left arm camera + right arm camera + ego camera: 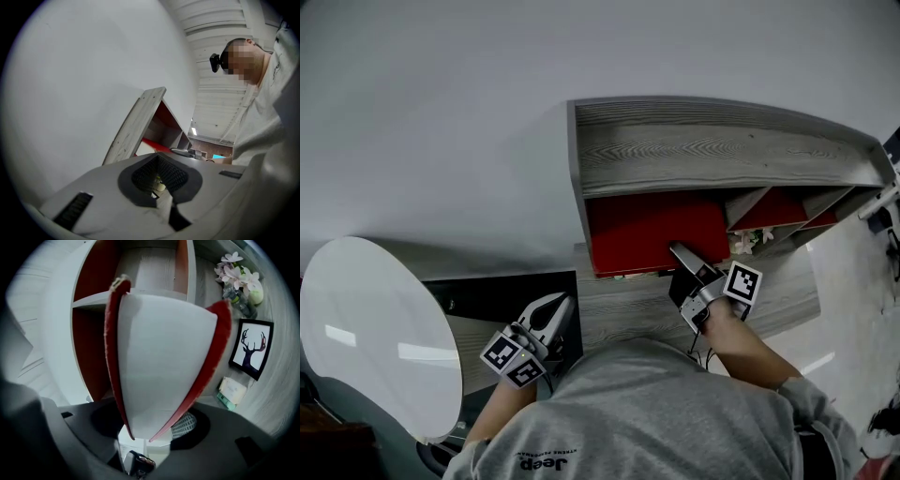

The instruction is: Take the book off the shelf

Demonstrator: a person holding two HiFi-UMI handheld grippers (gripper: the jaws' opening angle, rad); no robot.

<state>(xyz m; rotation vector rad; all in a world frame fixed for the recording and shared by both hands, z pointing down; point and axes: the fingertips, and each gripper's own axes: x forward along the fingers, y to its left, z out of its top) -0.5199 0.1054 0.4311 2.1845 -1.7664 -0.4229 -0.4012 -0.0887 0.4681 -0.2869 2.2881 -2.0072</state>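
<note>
Where the white wall (441, 112) forms the backdrop, the grey wood-grain shelf unit (712, 141) stands against it, with red-lined compartments open toward the person.

The book (164, 357) is a thick hardback with red covers and a white page block. It stands on edge at the mouth of the left compartment, page block toward the right gripper's camera. Whether its far end rests on the shelf board cannot be determined.

The right gripper (682, 255) has its jaws clamped across both covers at the near lower end of the book. The left gripper (555, 309) is held well apart from the shelf, jaws together on nothing.

Handling, as judged:
- The boards are probably stiff, so they should take clamp pressure without buckling.
- Its thickness suggests moderate weight. An end grip leaves a long overhang, so the book may droop or twist.
- The covers look smooth and may slip. A hold deeper toward the middle, or support from the left gripper, would be safer.

A framed deer picture (251, 348), flowers (236, 275) and a small box (231, 391) sit on the shelf to the right.
</note>
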